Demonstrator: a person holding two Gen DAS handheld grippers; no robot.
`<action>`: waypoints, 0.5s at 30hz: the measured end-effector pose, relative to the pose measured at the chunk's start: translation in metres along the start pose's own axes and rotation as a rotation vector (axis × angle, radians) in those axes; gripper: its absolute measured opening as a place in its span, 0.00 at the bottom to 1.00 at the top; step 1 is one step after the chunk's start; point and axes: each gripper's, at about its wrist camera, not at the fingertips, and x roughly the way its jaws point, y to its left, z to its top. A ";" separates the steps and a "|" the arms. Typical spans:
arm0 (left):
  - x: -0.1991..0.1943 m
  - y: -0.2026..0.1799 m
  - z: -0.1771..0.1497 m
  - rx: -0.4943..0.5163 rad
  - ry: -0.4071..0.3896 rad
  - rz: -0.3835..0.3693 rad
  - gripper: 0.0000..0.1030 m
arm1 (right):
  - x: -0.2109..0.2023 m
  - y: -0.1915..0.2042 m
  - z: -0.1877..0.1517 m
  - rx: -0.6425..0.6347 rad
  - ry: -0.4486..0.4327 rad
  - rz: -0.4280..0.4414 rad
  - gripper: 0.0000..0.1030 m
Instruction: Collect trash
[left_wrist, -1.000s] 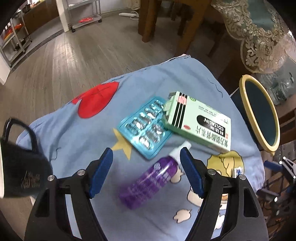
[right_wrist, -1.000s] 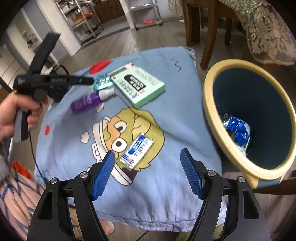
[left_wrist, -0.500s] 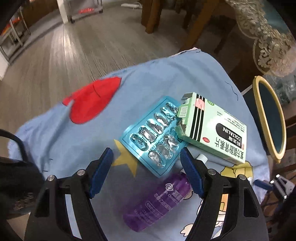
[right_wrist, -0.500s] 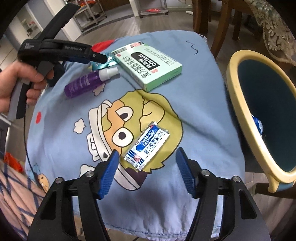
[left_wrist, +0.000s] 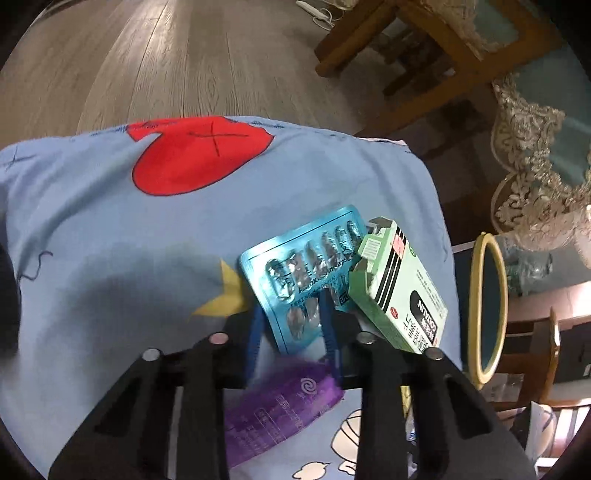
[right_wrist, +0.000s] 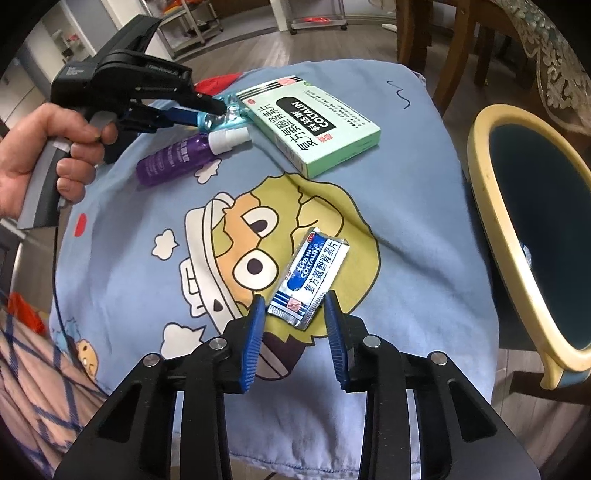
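A blue blister pack (left_wrist: 314, 273) lies on the blue cartoon cloth (left_wrist: 110, 240), partly under a green medicine box (left_wrist: 399, 291). My left gripper (left_wrist: 291, 314) has its jaws narrowed around the pack's near corner; the right wrist view shows its fingers (right_wrist: 184, 115) pinching the pack (right_wrist: 221, 116). A purple spray bottle (left_wrist: 280, 402) lies just below it. My right gripper (right_wrist: 293, 314) is open, its jaws either side of the near end of a white and blue sachet (right_wrist: 314, 273). The yellow-rimmed trash bin (right_wrist: 491, 206) stands at the right.
The green box (right_wrist: 314, 125) and purple bottle (right_wrist: 177, 158) lie at the far side of the cloth (right_wrist: 147, 206). Wooden chair and table legs (left_wrist: 369, 48) stand beyond. A lace tablecloth (left_wrist: 535, 155) hangs at the right. The bin rim (left_wrist: 476, 306) is beside the cloth.
My left gripper moved forward over the bottle and closed from wide open onto the blister pack. My right gripper moved down and forward to the sachet and narrowed its jaws.
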 end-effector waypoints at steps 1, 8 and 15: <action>-0.001 0.001 0.002 -0.002 -0.003 0.000 0.19 | 0.000 0.000 0.000 0.002 0.000 0.003 0.31; -0.023 0.000 -0.002 -0.016 -0.058 -0.017 0.13 | 0.001 -0.005 0.002 0.024 0.004 0.018 0.30; -0.052 -0.014 -0.007 0.032 -0.118 0.076 0.10 | 0.000 -0.017 0.006 0.089 -0.003 0.041 0.35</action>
